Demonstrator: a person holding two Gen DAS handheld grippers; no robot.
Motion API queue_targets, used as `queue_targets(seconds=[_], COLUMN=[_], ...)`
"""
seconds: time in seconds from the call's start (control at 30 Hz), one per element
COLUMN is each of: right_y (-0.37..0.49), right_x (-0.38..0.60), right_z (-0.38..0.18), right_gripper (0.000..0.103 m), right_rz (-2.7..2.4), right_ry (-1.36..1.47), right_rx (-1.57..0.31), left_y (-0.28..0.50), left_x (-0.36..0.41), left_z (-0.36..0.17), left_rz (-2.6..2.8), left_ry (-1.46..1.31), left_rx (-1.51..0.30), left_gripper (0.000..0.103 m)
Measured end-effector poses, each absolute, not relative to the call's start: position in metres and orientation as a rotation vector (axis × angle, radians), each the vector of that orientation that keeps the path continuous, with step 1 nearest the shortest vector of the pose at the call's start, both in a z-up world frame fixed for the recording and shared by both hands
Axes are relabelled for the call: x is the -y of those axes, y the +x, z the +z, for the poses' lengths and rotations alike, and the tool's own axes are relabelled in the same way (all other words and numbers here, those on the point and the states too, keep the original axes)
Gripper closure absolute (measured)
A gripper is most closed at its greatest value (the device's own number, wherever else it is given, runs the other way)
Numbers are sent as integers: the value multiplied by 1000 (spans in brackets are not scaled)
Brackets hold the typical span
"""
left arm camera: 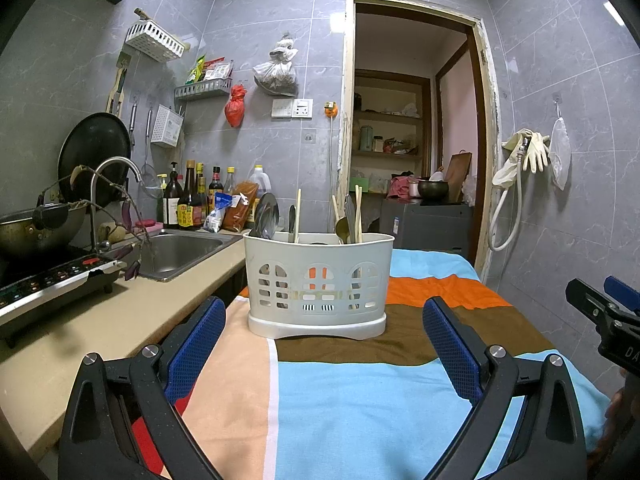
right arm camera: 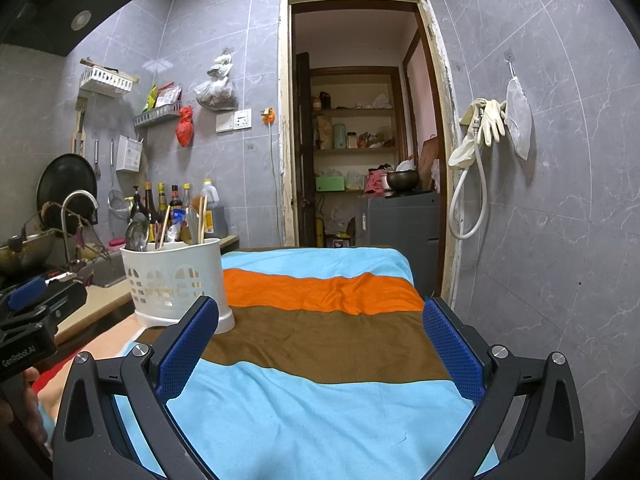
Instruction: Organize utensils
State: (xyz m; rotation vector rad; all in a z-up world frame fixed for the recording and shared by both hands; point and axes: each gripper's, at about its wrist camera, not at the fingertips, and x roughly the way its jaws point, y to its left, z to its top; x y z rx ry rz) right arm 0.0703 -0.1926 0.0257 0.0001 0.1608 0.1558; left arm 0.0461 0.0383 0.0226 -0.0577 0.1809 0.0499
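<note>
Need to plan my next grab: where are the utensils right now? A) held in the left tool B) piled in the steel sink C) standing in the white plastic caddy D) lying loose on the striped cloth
C: the metal spoons and wooden chopsticks stand upright in the white slotted plastic caddy on the striped cloth, and both the left tool and the right tool are open and empty.

Matt plastic caddy (left arm camera: 318, 280) — soft cloth (left arm camera: 352, 392)

One white utensil caddy (left arm camera: 318, 280), two tools, left tool (left arm camera: 324, 334), right tool (right arm camera: 320, 334), one striped cloth (left arm camera: 360, 392)
</note>
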Motion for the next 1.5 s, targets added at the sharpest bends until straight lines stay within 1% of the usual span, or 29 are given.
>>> queue_targets(seconds=[1.1, 1.5], right_y=[70, 70], right_x=[192, 192], right_z=[26, 26], right_gripper=[0, 0], right_rz=[156, 155], right_ry=[1, 2], right_rx=[-162, -162], left_y=[46, 44], left_x=[-38, -30], left_z=[23, 17], left_rz=[49, 85], left_ry=[-61, -7], left_rx=[-184, -169], left_gripper=[6, 6])
